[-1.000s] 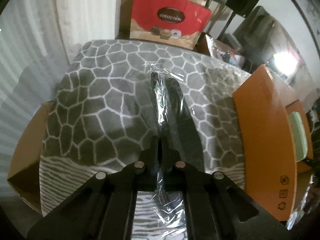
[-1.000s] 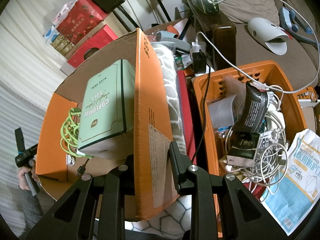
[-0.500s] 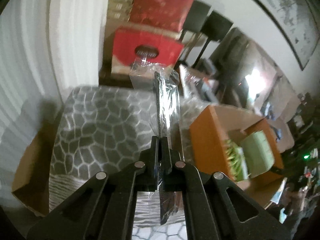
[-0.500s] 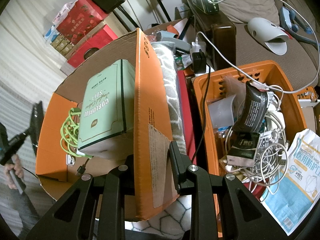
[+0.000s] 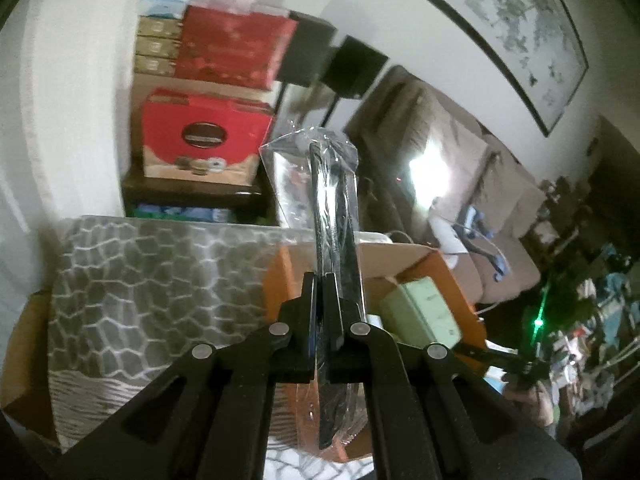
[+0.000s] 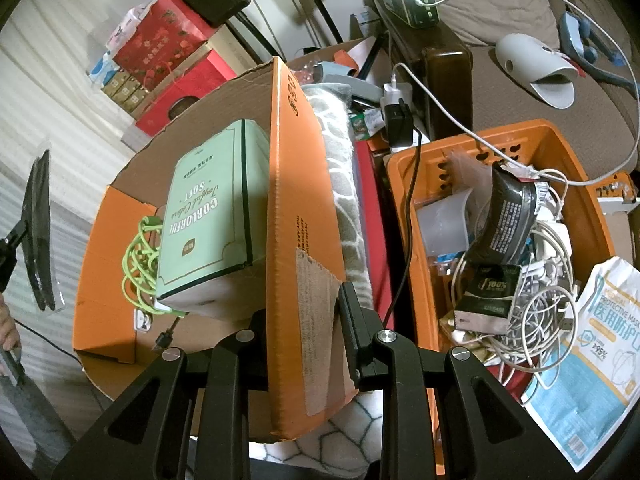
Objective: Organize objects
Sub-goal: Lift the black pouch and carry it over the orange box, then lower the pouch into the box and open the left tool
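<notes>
A big grey blanket with a white web pattern (image 5: 160, 280) covers the surface under everything. On it, near its right side in the left view, sits an open orange cardboard box (image 6: 292, 216). Its side flap stands up straight. Just right of the box, in the right view, stands an orange plastic basket (image 6: 576, 168) stuffed full of things.

Inside the box leans a pale green carton with a dark line around its face (image 6: 212, 216). It rests against the standing flap. A curly lime green cable (image 6: 140, 260) lies touching the carton's left side, near the box's left wall.

In the basket, a tangle of white cables (image 6: 536, 312) fills the near end. A black pouch with small white print (image 6: 504, 216) stands tilted on the pile. A blue and white mask packet (image 6: 592, 364) hangs over the basket's near right corner.

The right tongs (image 6: 302, 332) are closed on the orange flap, one finger on each side of it.

The left tongs (image 5: 320, 288) are shut tight on a flat black thing in a clear plastic sleeve (image 5: 334, 208). The sleeve sticks up in the air, above the blanket and the left edge of the box, touching neither.
</notes>
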### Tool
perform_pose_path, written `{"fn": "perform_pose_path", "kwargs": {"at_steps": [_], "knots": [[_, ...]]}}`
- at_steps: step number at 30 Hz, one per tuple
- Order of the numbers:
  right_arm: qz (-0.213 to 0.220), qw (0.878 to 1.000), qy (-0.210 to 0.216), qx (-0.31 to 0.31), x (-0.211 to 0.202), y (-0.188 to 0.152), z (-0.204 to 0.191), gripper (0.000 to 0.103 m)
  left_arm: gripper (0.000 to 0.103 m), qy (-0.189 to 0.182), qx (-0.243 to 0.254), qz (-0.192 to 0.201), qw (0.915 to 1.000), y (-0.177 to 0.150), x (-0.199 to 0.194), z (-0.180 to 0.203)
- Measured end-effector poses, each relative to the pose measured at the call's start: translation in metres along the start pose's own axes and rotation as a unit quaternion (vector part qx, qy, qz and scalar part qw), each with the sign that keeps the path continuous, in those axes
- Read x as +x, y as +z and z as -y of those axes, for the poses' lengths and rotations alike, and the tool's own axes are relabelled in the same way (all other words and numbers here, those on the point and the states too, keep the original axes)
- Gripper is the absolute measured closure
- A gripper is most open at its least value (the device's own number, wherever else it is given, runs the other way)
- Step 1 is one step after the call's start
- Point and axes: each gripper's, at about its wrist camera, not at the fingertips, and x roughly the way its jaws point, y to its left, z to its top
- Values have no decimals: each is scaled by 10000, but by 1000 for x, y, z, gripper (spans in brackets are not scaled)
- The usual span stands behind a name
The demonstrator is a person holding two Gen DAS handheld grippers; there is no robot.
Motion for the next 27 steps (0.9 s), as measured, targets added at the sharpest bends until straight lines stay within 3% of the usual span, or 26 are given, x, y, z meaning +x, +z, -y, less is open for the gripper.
{"fn": "perform_pose_path", "kwargs": {"at_steps": [8, 27], "knots": [[0, 10000, 1, -3, 0, 0, 0, 79, 101, -249, -30, -416, 9988, -11, 45, 31], [15, 10000, 16, 12, 0, 0, -4, 79, 101, -184, -376, -974, 9944, -49, 116, 43]]}}
